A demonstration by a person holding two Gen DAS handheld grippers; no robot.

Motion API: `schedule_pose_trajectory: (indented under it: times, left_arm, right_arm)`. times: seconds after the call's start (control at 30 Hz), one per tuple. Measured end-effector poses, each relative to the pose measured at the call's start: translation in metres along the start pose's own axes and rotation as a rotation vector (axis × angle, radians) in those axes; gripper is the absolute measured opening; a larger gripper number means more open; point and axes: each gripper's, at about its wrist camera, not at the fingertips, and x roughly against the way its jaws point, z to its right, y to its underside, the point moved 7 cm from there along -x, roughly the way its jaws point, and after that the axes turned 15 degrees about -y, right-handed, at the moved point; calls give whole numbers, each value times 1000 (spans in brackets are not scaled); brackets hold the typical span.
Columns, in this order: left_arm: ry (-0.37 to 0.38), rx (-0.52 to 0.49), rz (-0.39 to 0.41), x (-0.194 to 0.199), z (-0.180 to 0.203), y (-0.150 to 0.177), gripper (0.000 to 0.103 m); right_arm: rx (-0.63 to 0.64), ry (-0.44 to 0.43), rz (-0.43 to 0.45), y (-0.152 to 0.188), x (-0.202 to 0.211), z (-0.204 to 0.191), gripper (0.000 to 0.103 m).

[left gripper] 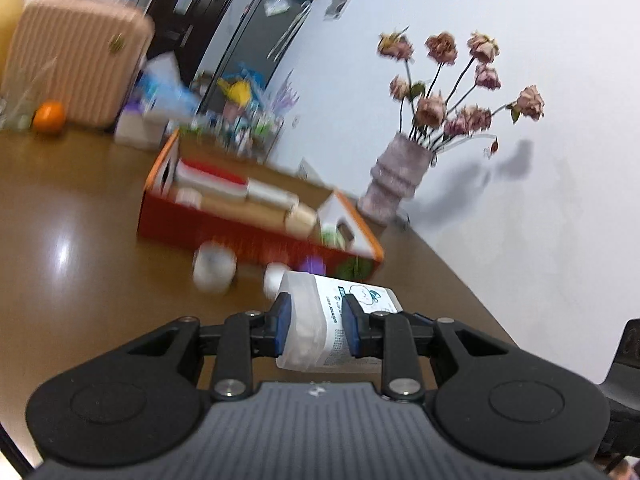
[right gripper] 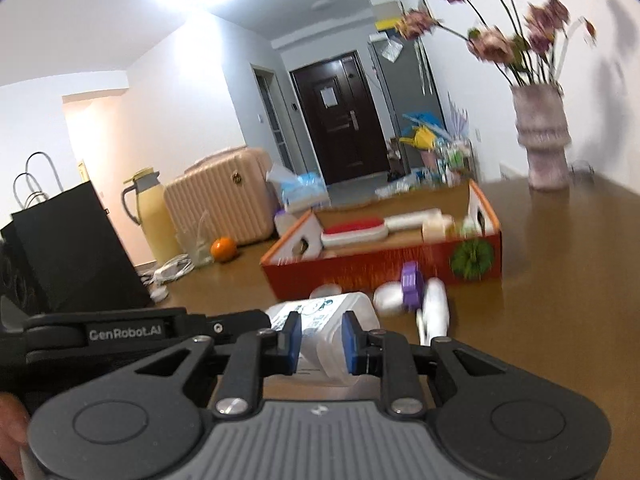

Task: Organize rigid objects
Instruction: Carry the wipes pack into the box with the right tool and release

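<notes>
Clamping one white bottle [left gripper: 320, 320] between them above the brown table [left gripper: 80, 208], left gripper [left gripper: 314, 326] and right gripper [right gripper: 320, 340] each pinch it with blue pads, pointing slightly downward, its near end hidden behind the jaws; beyond, blurred, small white containers [left gripper: 214, 266] and the orange box [left gripper: 256, 236].

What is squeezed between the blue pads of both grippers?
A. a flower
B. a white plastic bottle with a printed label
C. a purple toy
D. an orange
B. The white bottle sits clamped between the left gripper pads, and the right gripper pinches the same bottle in its own view.
</notes>
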Motion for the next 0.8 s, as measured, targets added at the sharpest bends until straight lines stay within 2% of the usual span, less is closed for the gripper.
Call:
schedule_pose_trajectory:
  times: [0.1,0.23,0.37,0.6,0.63,0.7,0.8]
  left_arm:
    - [-8,-39,56,-21,12,-39,27]
    - [-14,-43,62,-64,22,-86,27]
    - [-12,-30,50,-121,20,-121,27]
    - [-83,-4,-79,-225,4,-130,28]
    - [-94,-15,-86,-236,2,-130,28]
    - [-90,-35,-121,-258,1,-125,35]
    - [-138,-59,-173,-281,-6,-110,34]
  right_arm:
    - [42,-12,15,-34,-18,8,21]
    - [70,-21,37,-82,-49,32,21]
    - [34,-36,0,-116,-96,69,21]
    - [-13,-13,-110,-142,-184,135,21]
    - [-27,-13,-127,-142,-195,144,21]
    - [-26,7,-160,-139,-217,161,21]
    - [-37,44,-222,-124,-244,184,20]
